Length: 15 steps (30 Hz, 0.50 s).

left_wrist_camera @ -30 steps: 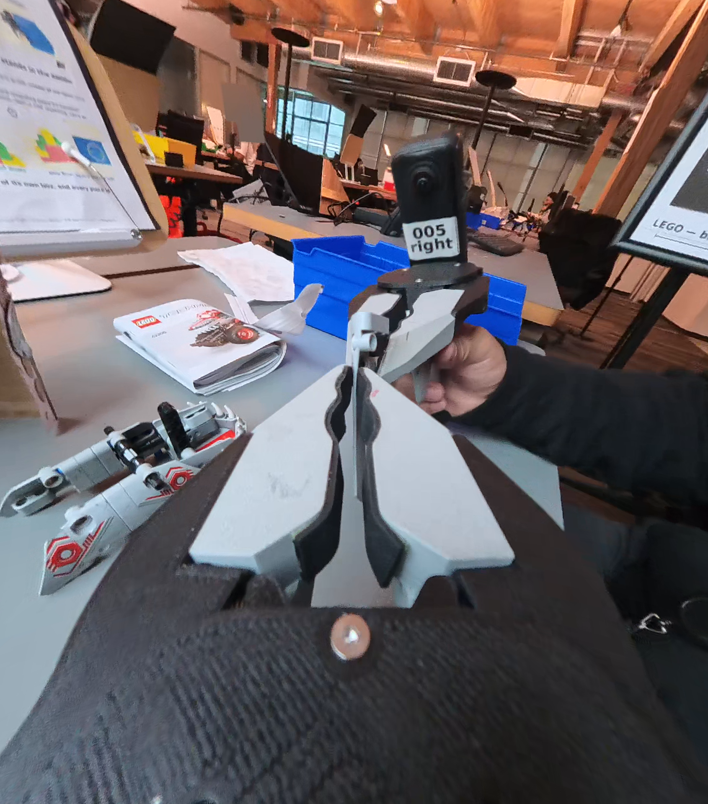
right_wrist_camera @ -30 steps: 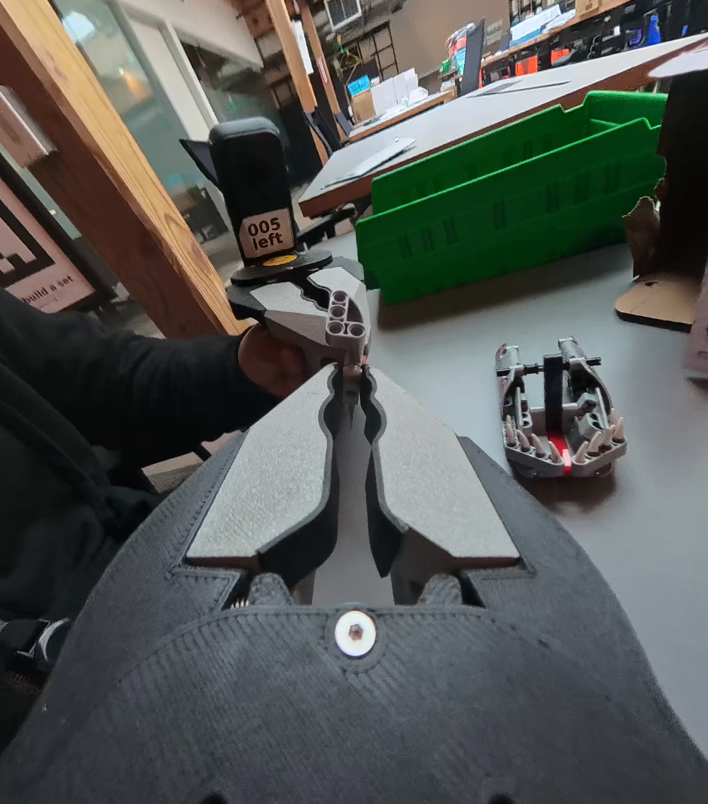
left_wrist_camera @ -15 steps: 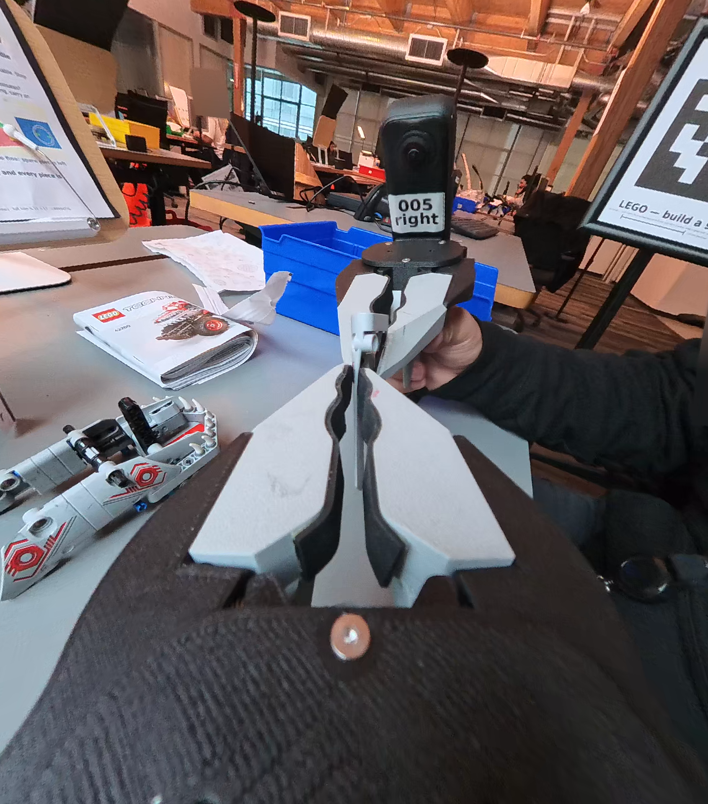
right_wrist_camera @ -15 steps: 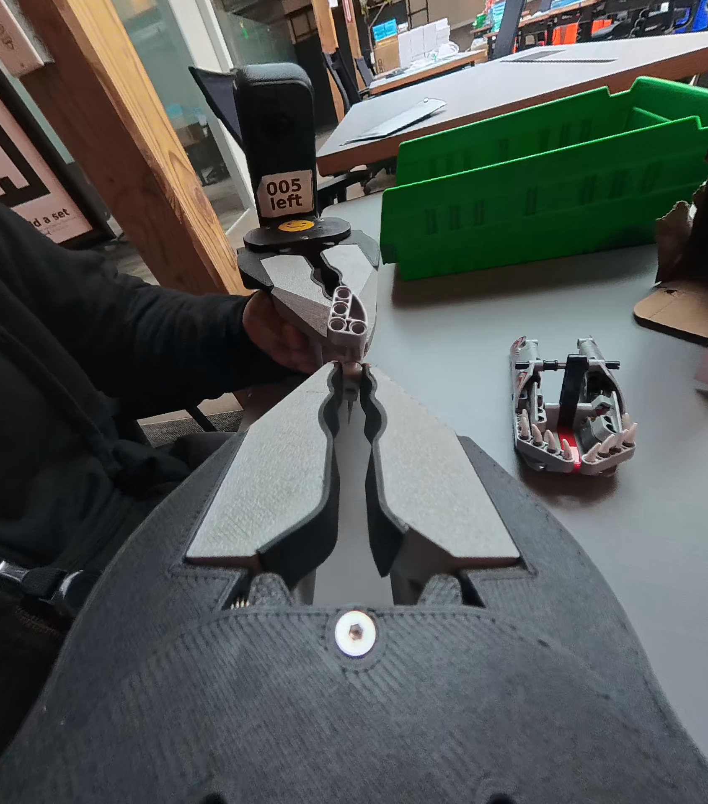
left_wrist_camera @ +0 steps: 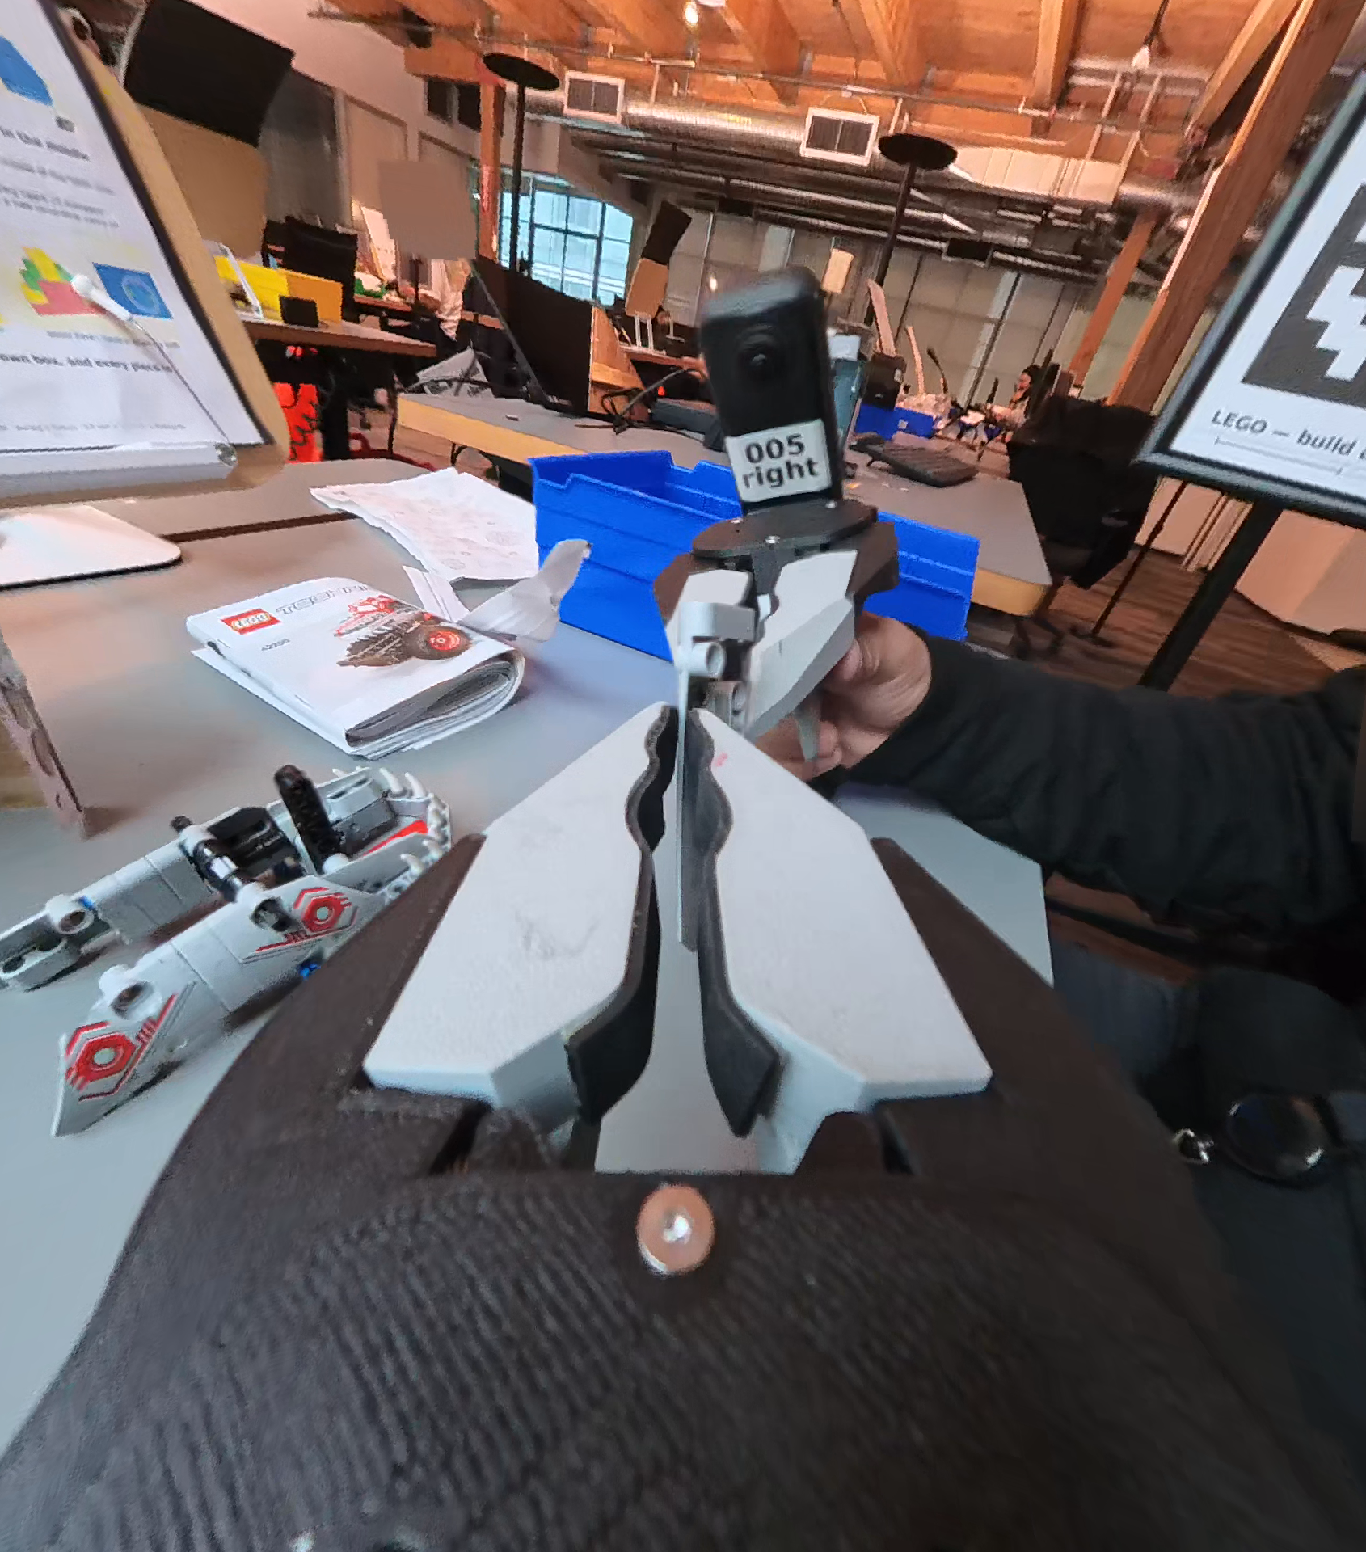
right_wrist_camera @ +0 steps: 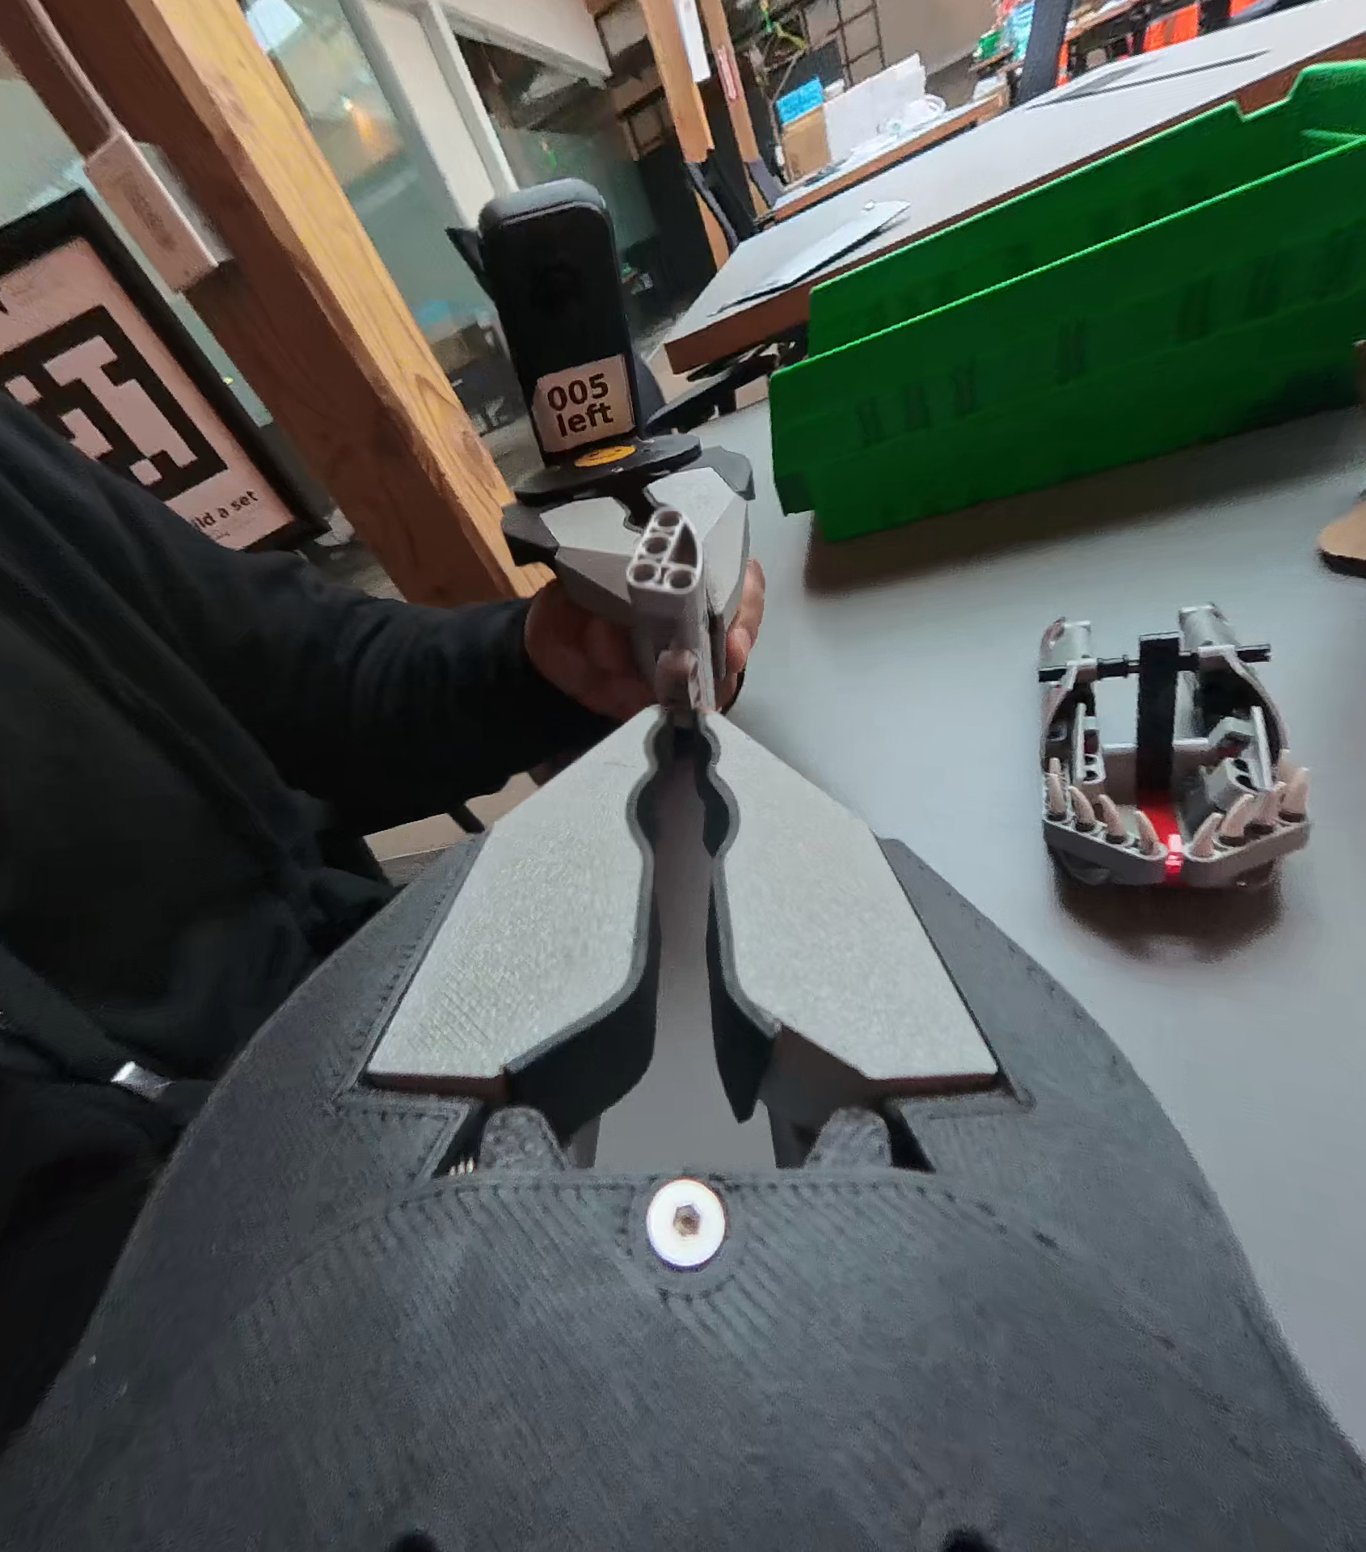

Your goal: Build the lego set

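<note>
A: Left gripper (left_wrist_camera: 678, 722) is clamping a thin grey lego panel (left_wrist_camera: 688, 840) edge-on between its fingers, and the right gripper (right_wrist_camera: 684, 720) is pinching a small grey connector (right_wrist_camera: 684, 672) at that panel's far end, tip to tip.

B: Where is the rest of the build lying?

A: The grey-and-red lego model (left_wrist_camera: 218, 907) is resting on the table (left_wrist_camera: 117, 697), left of the left gripper; in the right wrist view it is sitting to the right (right_wrist_camera: 1167, 764).

B: What is each view adding?

A: Left view alone is showing the instruction booklet (left_wrist_camera: 360, 655) and blue bin (left_wrist_camera: 629, 521); right view, the green bins (right_wrist_camera: 1083, 336).

B: Any change?

A: Both grippers are staying clenched; the pair is tilting slightly.
</note>
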Each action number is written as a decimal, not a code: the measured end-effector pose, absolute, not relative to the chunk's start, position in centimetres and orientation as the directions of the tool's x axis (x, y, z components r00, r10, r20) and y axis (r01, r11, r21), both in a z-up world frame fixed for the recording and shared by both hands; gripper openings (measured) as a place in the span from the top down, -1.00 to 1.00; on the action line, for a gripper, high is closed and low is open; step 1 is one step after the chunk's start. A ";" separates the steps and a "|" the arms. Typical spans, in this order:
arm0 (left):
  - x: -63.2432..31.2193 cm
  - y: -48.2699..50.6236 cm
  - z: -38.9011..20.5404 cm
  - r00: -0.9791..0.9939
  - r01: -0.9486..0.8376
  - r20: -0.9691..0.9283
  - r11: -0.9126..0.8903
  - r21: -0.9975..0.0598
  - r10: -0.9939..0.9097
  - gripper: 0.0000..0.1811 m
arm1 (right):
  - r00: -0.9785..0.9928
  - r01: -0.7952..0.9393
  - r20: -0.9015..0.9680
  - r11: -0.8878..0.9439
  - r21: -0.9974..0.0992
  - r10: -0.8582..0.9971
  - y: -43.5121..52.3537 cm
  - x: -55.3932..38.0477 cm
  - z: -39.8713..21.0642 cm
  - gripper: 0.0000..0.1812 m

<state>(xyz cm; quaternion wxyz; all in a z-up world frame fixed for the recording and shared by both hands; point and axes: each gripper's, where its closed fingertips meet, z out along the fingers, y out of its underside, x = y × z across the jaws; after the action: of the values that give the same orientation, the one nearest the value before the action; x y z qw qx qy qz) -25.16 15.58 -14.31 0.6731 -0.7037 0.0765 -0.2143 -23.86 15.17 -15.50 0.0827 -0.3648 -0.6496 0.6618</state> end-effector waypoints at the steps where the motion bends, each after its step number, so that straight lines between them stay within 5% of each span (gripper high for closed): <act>1: -25.3 15.6 -14.3 0.898 0.179 0.197 -0.083 -0.980 -0.393 1.00 | -0.714 0.356 -0.359 -0.130 -0.925 0.602 15.2 -24.1 -15.6 1.00; 5: -25.5 15.7 -14.5 0.909 0.165 0.186 -0.089 -0.982 -0.372 1.00 | -0.709 0.376 -0.371 -0.124 -0.918 0.600 14.9 -24.3 -16.0 0.83; 15: -25.1 16.0 -15.7 0.931 0.027 0.082 -0.157 -0.987 -0.355 1.00 | -0.684 0.387 -0.315 -0.039 -0.921 0.658 14.7 -24.8 -17.2 0.95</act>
<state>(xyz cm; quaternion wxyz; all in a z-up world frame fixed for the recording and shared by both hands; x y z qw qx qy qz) -25.10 15.98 -15.74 0.6398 -0.7459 0.1100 -0.1492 -24.84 14.70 -17.22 0.1108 -0.3817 -0.6843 0.6114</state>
